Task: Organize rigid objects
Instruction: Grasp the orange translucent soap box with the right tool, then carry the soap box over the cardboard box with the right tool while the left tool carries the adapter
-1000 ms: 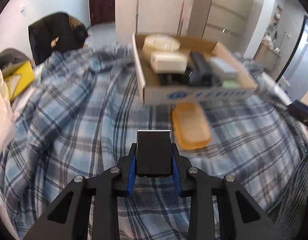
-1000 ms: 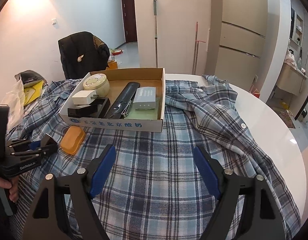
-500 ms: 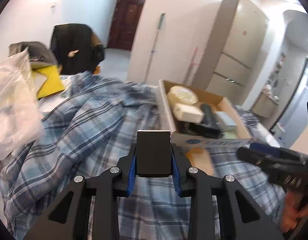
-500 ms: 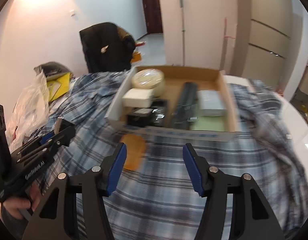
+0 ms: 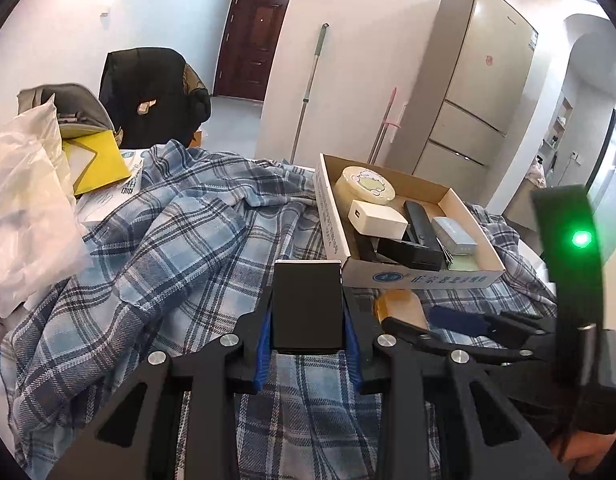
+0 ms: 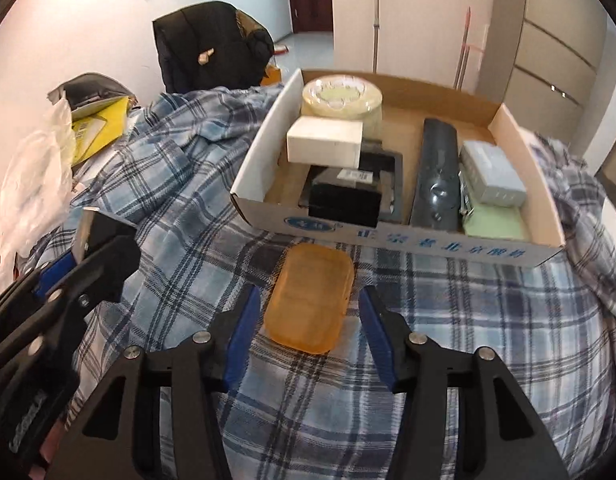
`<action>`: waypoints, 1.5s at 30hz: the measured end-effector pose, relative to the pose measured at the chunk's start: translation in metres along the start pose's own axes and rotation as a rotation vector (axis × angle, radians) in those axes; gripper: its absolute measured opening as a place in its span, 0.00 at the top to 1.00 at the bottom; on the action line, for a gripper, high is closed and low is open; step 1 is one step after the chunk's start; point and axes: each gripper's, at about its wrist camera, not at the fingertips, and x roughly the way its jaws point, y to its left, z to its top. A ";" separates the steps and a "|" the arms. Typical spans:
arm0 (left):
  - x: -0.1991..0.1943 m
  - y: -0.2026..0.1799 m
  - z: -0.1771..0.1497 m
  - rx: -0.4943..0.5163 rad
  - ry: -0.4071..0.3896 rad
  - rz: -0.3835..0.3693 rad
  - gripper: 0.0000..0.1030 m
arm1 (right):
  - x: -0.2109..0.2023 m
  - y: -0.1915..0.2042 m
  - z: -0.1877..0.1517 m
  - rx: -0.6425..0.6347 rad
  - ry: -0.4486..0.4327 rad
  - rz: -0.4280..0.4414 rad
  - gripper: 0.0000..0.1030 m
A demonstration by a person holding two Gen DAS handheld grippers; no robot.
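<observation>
The left gripper (image 5: 306,312) is clamped on a flat black rectangular block (image 5: 306,304), its blue pads pressing both sides, and it hangs above the blue-and-white plaid cloth (image 5: 179,248) that covers the table. The right gripper (image 6: 310,320) stands partly open with its jaws having just been closing; a translucent orange rounded-rectangle soap bar (image 6: 310,298) lies flat on the cloth between its blue fingertips (image 6: 243,322), with a gap showing at each side, so the pads are not pressing it. In the right wrist view the left gripper sits at nine o'clock of the soap bar, well apart from it. Just beyond the soap, at twelve o'clock, stands a shallow open cardboard box (image 6: 388,240) with blue print on its front wall. Inside it lie a round cream tin (image 6: 342,98), a white rectangular box (image 6: 324,146), a black box (image 6: 344,200), a dark remote control (image 6: 436,176), a grey-blue pack (image 6: 492,172) and a pale green pad (image 6: 496,222).
</observation>
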 end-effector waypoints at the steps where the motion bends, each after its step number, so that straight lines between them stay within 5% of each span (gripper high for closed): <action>1: 0.000 0.002 0.000 -0.007 0.002 -0.002 0.69 | 0.003 0.001 -0.001 -0.003 0.009 -0.010 0.51; 12: 0.002 0.001 0.000 -0.006 0.013 -0.005 0.69 | -0.017 -0.018 -0.006 -0.002 -0.033 -0.023 0.57; 23: -0.006 -0.009 -0.001 0.046 -0.001 0.009 0.69 | -0.050 -0.089 -0.026 0.033 -0.059 -0.112 0.57; 29: -0.039 -0.035 0.002 0.137 -0.048 0.049 0.69 | -0.083 -0.098 -0.033 0.013 -0.108 -0.068 0.57; 34: -0.054 -0.065 0.009 0.150 -0.014 -0.056 0.69 | -0.115 -0.096 -0.027 -0.014 -0.191 -0.036 0.57; 45: -0.082 -0.137 0.048 0.267 -0.126 -0.076 0.69 | -0.178 -0.124 -0.009 0.027 -0.356 -0.020 0.57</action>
